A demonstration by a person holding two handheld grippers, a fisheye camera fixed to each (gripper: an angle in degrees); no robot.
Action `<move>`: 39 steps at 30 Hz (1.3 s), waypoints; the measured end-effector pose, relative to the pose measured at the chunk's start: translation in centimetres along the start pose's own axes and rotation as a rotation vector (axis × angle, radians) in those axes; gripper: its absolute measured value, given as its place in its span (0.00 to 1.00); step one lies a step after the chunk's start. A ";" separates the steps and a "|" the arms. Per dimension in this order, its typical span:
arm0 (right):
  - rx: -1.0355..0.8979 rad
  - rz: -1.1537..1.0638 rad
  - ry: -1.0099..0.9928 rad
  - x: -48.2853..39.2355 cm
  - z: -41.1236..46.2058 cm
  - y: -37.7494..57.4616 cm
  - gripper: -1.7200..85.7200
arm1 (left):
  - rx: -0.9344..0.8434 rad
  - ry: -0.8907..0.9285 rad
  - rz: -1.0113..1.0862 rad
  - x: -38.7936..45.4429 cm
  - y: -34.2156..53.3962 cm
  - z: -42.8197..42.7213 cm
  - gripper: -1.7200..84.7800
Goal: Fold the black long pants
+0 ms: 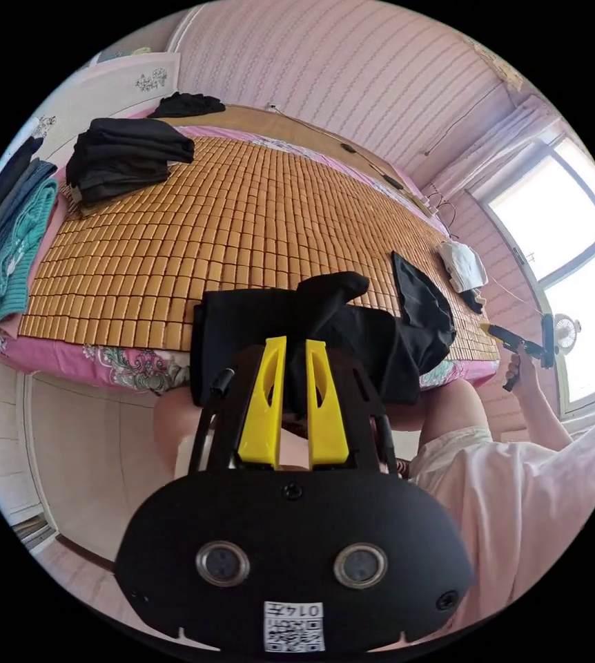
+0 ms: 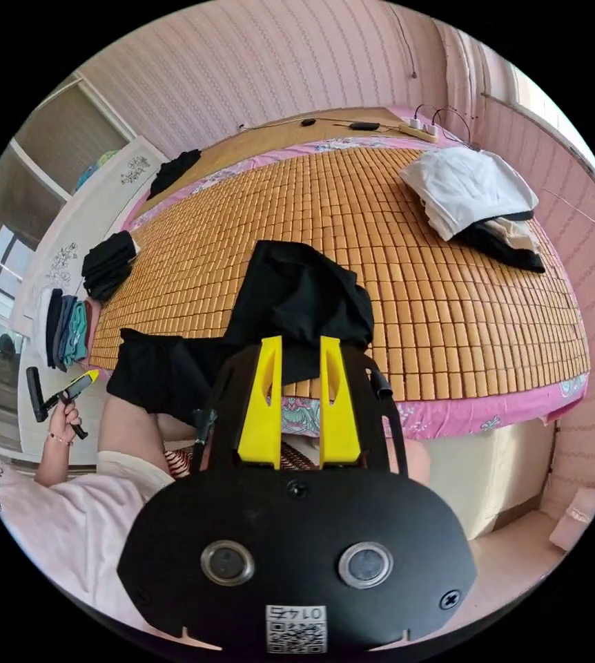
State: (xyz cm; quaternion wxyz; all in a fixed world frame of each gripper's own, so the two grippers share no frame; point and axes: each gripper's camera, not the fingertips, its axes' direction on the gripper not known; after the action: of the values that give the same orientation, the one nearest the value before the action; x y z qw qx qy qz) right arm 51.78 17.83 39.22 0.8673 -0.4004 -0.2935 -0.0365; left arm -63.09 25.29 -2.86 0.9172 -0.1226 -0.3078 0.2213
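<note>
Black long pants (image 1: pixel 325 331): lie crumpled at the near edge of the bed, on the bamboo mat (image 1: pixel 242 228), partly draped over the edge toward the person's knees; in the right gripper view the same garment (image 2: pixel 290 304) spreads from the mat down past the floral bed sheet (image 2: pixel 463 414).
Left claw (image 1: pixel 294 404): yellow jaws stand a narrow gap apart, with black cloth bunched at and above their tips; whether they pinch it cannot be told.
Right claw (image 2: pixel 299 407): jaws parted, nothing between them, raised just short of the pants' near edge.
Left claw seen from the right gripper view (image 2: pixel 70 394): held in the person's hand, off to the side.
Handling, as judged: soft, light, limp fabric that sags and creases wherever unsupported; not fragile, little slip on the ribbed mat.
Suggested hold: waistband corners or leg hems, one per claw, so the cloth can be drawn flat before folding.
Surroundings: folded dark clothes stack (image 1: pixel 128 155) at the far side of the mat; white garment (image 2: pixel 466 186) near the wall.
</note>
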 end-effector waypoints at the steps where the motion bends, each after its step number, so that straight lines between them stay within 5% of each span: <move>1: -0.049 -0.109 -0.062 -3.4 1.8 -0.8 0.12 | -0.009 -0.046 -0.006 -0.6 -0.4 0.2 0.09; 4: -0.209 -0.389 -0.175 -12.9 7.2 -1.5 0.14 | -0.018 -0.118 -0.020 -2.0 -1.7 1.1 0.10; 7: -0.340 -0.579 -0.051 -19.7 12.8 -0.8 0.14 | -0.062 -0.176 -0.039 -3.5 -3.4 3.2 0.11; 11: -0.305 -0.610 0.155 -21.7 14.4 -1.1 0.03 | -0.267 -0.174 -0.066 -5.3 -4.1 7.8 0.10; 15: -0.216 -0.533 0.036 -18.5 9.7 -3.9 0.02 | -0.248 -0.193 0.012 -5.4 -4.4 7.4 0.02; 19: 0.005 -0.378 -0.289 -12.2 1.3 -6.9 0.02 | -0.034 -0.043 0.030 -4.8 -7.1 3.8 0.01; 26: 0.363 -0.480 -0.302 -8.9 -8.7 -4.2 0.02 | 0.450 0.110 0.234 -2.0 -6.1 -8.7 0.01; 29: 0.172 -0.506 -0.257 -9.6 -5.4 -2.3 0.02 | 0.409 0.036 0.117 -6.1 -1.7 -8.3 0.01; 33: -0.111 -0.469 -0.232 -11.6 2.4 -1.5 0.02 | 0.084 -0.022 -0.239 -14.6 4.1 -2.4 0.04; 39: -0.153 -0.592 -0.223 -18.6 6.4 -6.5 0.10 | 0.070 0.096 -0.404 -18.9 6.6 -1.7 0.09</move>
State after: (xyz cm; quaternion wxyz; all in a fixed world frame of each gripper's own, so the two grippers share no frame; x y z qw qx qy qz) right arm 31.40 14.79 36.77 0.7487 -0.3633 -0.4871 -0.2651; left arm -77.64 21.77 -16.23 0.9602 -0.0367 -0.2742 0.0374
